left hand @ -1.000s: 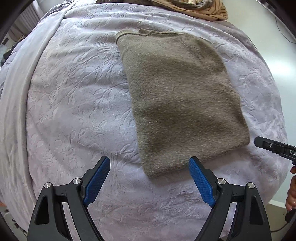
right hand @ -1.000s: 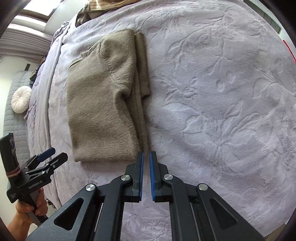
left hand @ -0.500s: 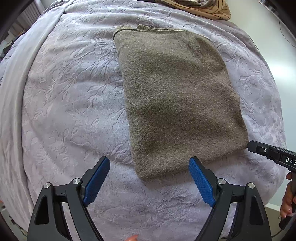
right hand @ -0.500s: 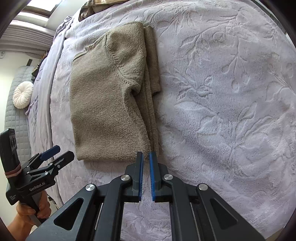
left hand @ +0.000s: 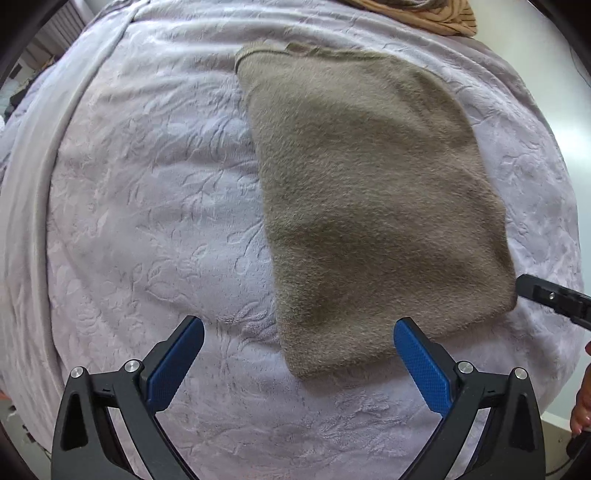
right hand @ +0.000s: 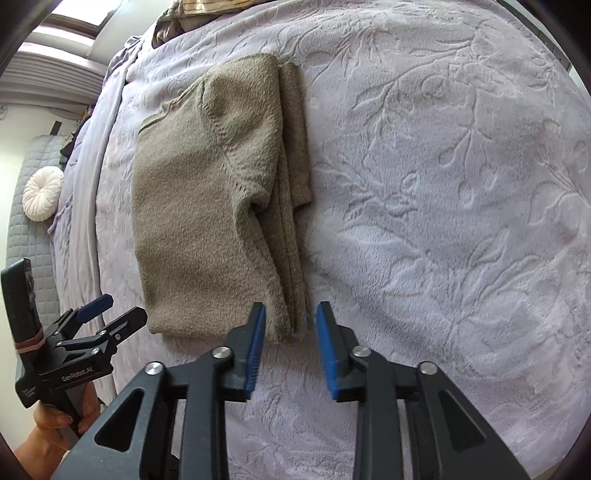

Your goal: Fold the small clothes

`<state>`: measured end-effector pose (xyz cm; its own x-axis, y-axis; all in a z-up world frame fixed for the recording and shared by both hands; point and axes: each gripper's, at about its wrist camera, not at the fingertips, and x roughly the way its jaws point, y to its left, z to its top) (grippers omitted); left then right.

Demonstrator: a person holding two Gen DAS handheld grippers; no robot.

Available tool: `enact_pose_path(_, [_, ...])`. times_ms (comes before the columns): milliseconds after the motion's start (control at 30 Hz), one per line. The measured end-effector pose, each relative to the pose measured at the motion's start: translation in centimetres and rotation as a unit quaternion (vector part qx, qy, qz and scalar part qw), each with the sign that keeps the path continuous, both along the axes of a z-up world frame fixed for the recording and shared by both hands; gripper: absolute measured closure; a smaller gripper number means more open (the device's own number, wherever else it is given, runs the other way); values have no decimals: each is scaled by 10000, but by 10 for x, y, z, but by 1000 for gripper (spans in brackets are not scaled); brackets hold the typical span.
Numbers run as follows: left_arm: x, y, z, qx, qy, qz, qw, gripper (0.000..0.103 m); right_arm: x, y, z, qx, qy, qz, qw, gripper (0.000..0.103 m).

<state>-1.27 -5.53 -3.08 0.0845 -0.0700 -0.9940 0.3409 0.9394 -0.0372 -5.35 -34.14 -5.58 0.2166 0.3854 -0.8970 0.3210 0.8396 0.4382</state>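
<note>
An olive-brown knit sweater (left hand: 373, 206) lies folded into a long rectangle on the lilac bed cover (left hand: 155, 206). In the right wrist view the sweater (right hand: 207, 206) shows its sleeve folded in along the right side. My left gripper (left hand: 298, 349) is wide open, its jaws astride the sweater's near left corner, just above the cloth. My right gripper (right hand: 290, 334) is partly open with the sweater's near right corner between its fingertips. The left gripper also shows in the right wrist view (right hand: 107, 314), and the right gripper's tip shows in the left wrist view (left hand: 554, 299).
A striped tan garment (left hand: 424, 14) lies at the far end of the bed. A grey quilted seat with a round white cushion (right hand: 42, 194) stands to the left of the bed. The cover spreads wide to the right of the sweater (right hand: 443, 184).
My right gripper has opened from shut and moved up to the sweater's near right corner. My left gripper has moved closer to the near left corner, staying open.
</note>
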Motion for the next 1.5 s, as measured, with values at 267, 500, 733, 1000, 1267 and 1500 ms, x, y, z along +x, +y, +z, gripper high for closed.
enact_pose_path(267, [23, 12, -8, -284, -10, 170, 9995, 0, 13, -22, 4, 194, -313, -210, 9991, 58])
enact_pose_path(500, [63, 18, -5, -741, -413, 550, 9949, 0, 39, -46, -4, 629, -497, -407, 9960, 57])
enact_pose_path(733, [107, 2, -13, -1000, -363, 463, 9932, 0, 76, -54, -17, 875, -623, -305, 9937, 50])
enact_pose_path(1000, [135, -11, -41, -1241, 125, 307, 9917, 0, 108, -55, -39, 1075, -526, -59, 9928, 50])
enact_pose_path(1267, [141, -33, -61, -1761, 449, 125, 9833, 0, 132, -42, -61, 1547, -442, 338, 9864, 49])
enact_pose_path(1500, [137, -52, -68, -1680, 365, -27, 9851, 0, 153, -14, -72, 1681, -551, 799, 9810, 44])
